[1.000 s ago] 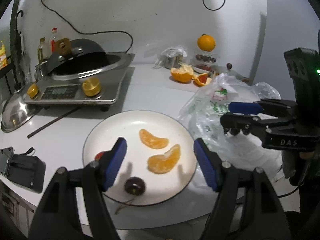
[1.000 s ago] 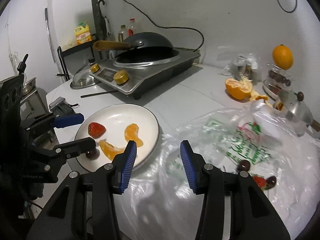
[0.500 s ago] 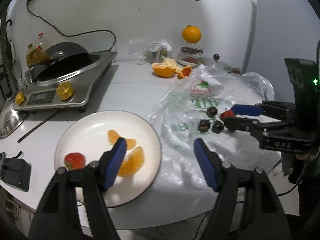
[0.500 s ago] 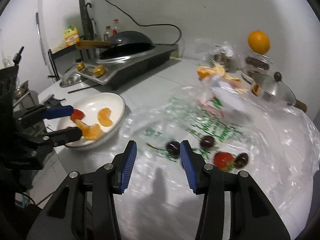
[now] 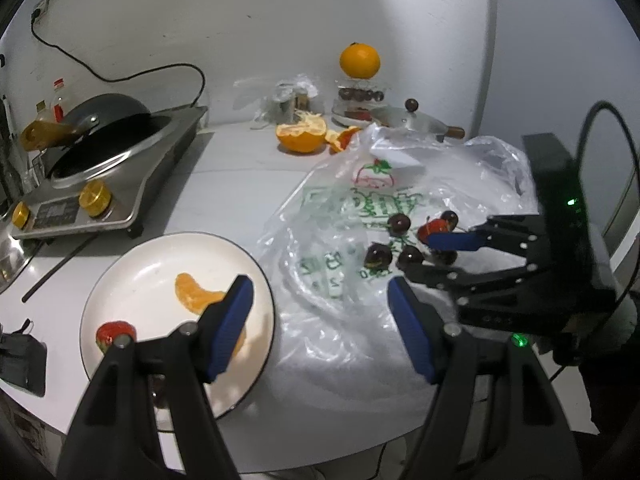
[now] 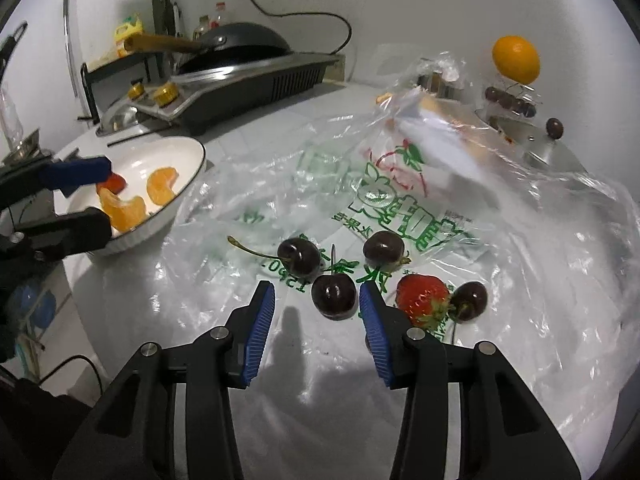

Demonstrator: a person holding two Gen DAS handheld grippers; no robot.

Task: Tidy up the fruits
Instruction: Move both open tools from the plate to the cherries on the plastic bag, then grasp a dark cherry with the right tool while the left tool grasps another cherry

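at the left of the right wrist view your left gripper (image 6: 76,196) hangs released over the white plate (image 6: 188,148) of orange segments (image 6: 162,185). lower centre, your right gripper (image 6: 316,324) is released, a cherry (image 6: 333,295) between its pads on the plastic bag (image 6: 520,248), a strawberry (image 6: 422,294) just right.

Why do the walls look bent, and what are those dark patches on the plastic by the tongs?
Both views: fisheye lenses curve the walls and blacken the corners. Right wrist view: the dark patches are shadows of the right tongs on the plastic bag, which also glints with glare; the bag's raised fold is blurred. Left wrist view: the left tongs partly hide the plate.
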